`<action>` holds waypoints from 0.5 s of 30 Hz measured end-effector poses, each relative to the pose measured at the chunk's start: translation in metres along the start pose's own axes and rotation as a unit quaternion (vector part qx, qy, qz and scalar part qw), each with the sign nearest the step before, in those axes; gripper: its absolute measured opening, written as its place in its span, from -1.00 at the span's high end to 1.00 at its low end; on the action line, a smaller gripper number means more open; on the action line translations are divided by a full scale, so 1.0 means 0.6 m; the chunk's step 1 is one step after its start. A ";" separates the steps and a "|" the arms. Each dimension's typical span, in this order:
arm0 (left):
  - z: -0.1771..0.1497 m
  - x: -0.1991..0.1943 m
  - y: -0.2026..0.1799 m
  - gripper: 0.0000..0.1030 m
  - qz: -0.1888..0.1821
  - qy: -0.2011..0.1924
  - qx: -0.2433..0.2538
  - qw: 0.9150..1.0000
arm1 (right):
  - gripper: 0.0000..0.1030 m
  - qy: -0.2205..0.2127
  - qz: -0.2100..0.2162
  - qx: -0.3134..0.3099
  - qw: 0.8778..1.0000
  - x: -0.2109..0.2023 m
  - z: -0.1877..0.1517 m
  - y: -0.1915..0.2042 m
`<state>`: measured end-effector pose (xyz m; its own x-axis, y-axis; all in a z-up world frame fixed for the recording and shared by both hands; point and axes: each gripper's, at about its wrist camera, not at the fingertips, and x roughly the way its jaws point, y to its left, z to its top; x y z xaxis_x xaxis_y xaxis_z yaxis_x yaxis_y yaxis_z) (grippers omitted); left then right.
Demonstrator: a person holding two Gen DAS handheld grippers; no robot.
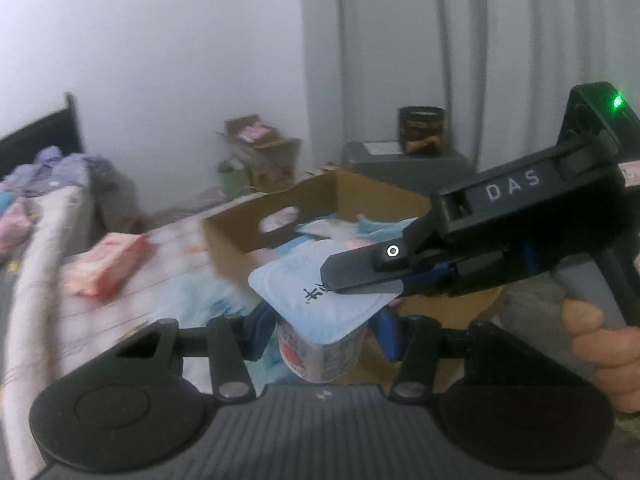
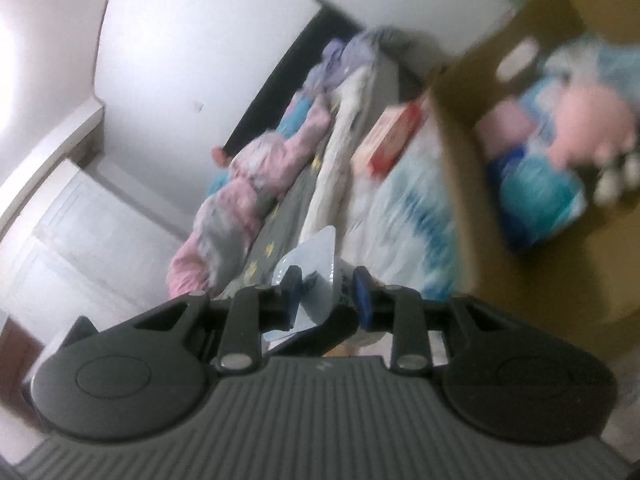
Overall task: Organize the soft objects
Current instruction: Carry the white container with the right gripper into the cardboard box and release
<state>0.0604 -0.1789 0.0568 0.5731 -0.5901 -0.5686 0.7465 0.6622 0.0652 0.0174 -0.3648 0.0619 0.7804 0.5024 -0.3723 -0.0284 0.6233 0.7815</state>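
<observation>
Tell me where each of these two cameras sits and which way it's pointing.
Left wrist view: sits on the left hand-held gripper, looking forward over a held wipes pack toward the cardboard box; the right hand-held gripper and a hand show.
Right wrist view: sits on the right hand-held gripper, rolled sideways, facing the bed and box; only its own blue fingers show.
Shared: the pack, the box, the red packet.
</observation>
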 end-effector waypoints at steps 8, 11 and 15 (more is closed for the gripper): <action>0.051 0.156 -0.033 -0.03 -0.074 0.114 -0.022 0.990 | 0.43 0.053 -0.046 0.108 0.992 -0.032 0.103 -0.154; 0.041 0.197 -0.034 -0.02 -0.084 0.164 -0.026 0.983 | 0.41 0.089 -0.061 0.128 0.986 -0.016 0.118 -0.202; 0.021 0.231 -0.019 -0.09 -0.092 0.208 -0.043 0.973 | 0.41 0.148 -0.066 0.154 0.975 0.021 0.118 -0.241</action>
<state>0.1357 -0.2741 -0.0124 0.2322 -0.4755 -0.8485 0.7824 0.6096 -0.1275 0.0758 -0.4910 -0.0203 0.5486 0.6097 -0.5721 0.2836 0.5080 0.8133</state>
